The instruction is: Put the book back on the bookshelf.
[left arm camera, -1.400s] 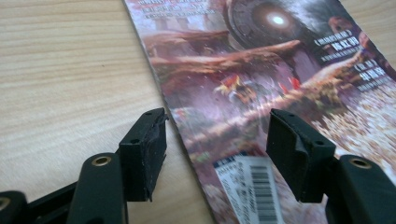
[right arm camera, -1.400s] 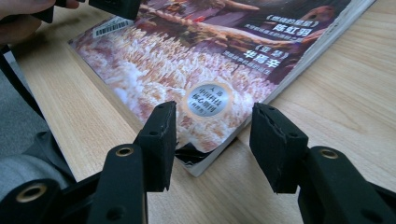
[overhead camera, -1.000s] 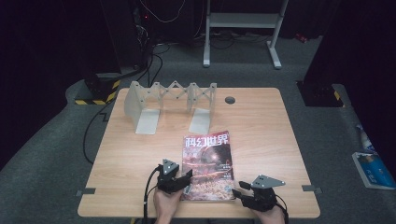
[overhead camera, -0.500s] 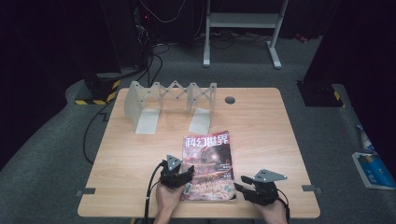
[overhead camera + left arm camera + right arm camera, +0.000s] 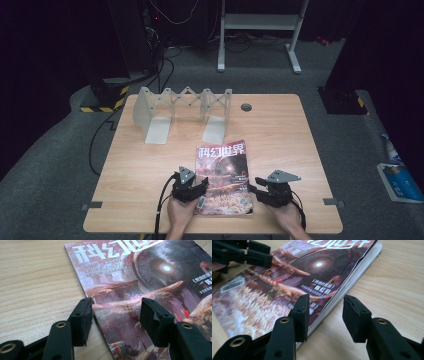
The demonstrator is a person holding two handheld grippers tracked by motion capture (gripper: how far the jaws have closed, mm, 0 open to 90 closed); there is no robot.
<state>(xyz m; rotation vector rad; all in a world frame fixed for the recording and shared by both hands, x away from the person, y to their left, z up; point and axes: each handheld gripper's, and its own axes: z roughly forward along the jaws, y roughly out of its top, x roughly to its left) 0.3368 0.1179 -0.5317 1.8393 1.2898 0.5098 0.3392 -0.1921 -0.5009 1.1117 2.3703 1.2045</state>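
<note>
Magazine (image 5: 223, 176) titled 科幻世界, barcode, left gripper (image 5: 115, 315) and right gripper (image 5: 325, 315) spread, closing astride its edges.

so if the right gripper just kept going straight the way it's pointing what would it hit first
Most likely the page edge of the thick glossy magazine lying flat on the light wooden table. The right gripper has open jaws that straddle that edge, which sits just ahead of them, though depth is hard to judge.
</note>
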